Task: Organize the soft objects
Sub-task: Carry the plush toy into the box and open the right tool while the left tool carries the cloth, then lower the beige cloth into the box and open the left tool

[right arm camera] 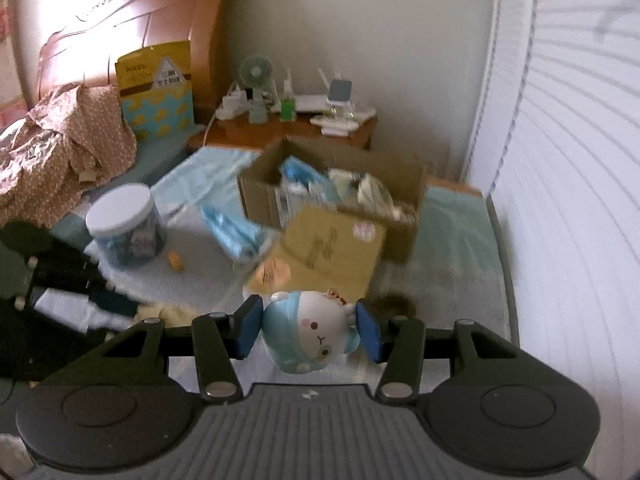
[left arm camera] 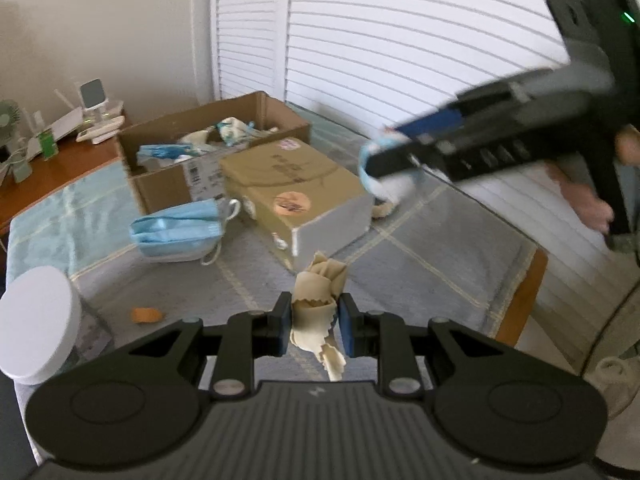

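Note:
My left gripper (left arm camera: pixel 313 322) is shut on a crumpled beige cloth (left arm camera: pixel 320 280) held above the bed. My right gripper (right arm camera: pixel 308 330) is shut on a small white and blue plush toy (right arm camera: pixel 310 330), its face turned sideways between the blue pads. The left wrist view shows that right gripper (left arm camera: pixel 390 164) blurred at the upper right with the plush toy (left arm camera: pixel 394 186) in it. An open cardboard box (left arm camera: pixel 168 140) (right arm camera: pixel 408 188) with several soft items inside stands at the far end of the bed. A stack of blue face masks (left arm camera: pixel 176 232) (right arm camera: pixel 236 232) lies in front of it.
A closed tan box (left arm camera: pixel 296 184) (right arm camera: pixel 328 252) lies beside the open one. A white-lidded jar (left arm camera: pixel 38 332) (right arm camera: pixel 124 224) stands on the bed, near a small orange piece (left arm camera: pixel 146 315) (right arm camera: pixel 175 260). A nightstand (right arm camera: pixel 288 132) with a fan and gadgets is behind. Shutter doors (left arm camera: pixel 400 40) line the right.

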